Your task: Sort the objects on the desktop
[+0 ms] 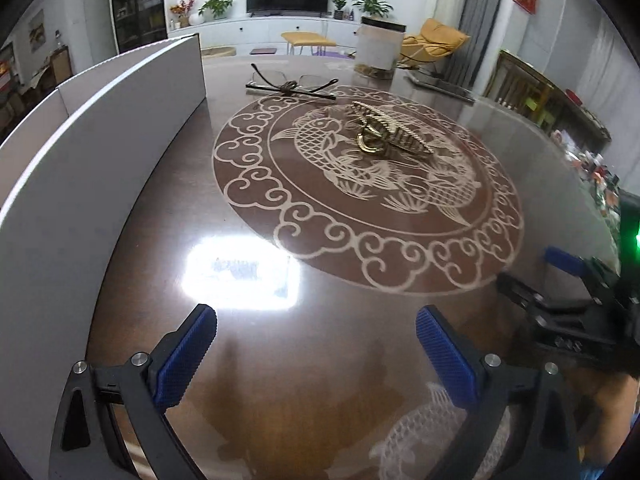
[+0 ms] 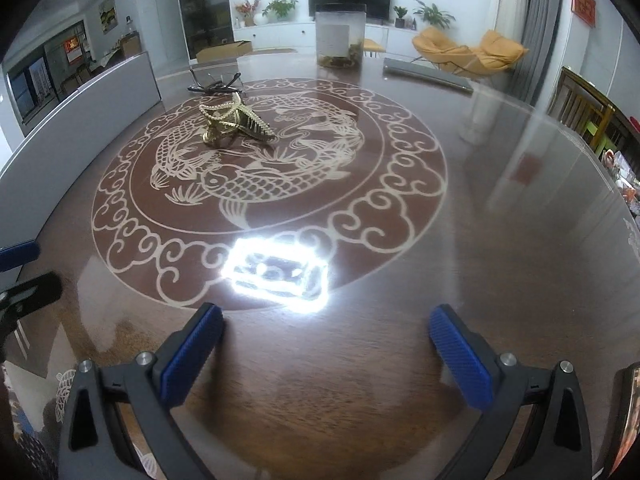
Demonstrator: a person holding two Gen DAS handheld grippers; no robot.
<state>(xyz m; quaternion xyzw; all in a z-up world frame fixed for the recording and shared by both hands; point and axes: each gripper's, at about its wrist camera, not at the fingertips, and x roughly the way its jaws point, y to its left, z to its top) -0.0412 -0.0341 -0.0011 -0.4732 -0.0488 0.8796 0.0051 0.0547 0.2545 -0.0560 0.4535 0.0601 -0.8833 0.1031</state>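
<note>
A gold hair claw clip [image 1: 386, 132] lies on the round fish pattern in the middle of the brown table [image 1: 280, 360]; the right wrist view shows the clip [image 2: 232, 126] too. Behind it rest folded glasses [image 1: 290, 85], seen also as glasses [image 2: 214, 84] in the right wrist view. My left gripper [image 1: 316, 354] hovers over the table's near part, jaws wide apart with nothing between them. My right gripper [image 2: 326, 354] is likewise open and empty, well short of the clip. Each gripper shows at the edge of the other's view.
A long white box wall [image 1: 100, 152] runs along the table's left side. At the far edge stand a clear container [image 2: 340, 36] and a flat grey slab [image 2: 428, 74]. A bright lamp glare [image 2: 280, 276] lies on the glossy top. Chairs stand at right.
</note>
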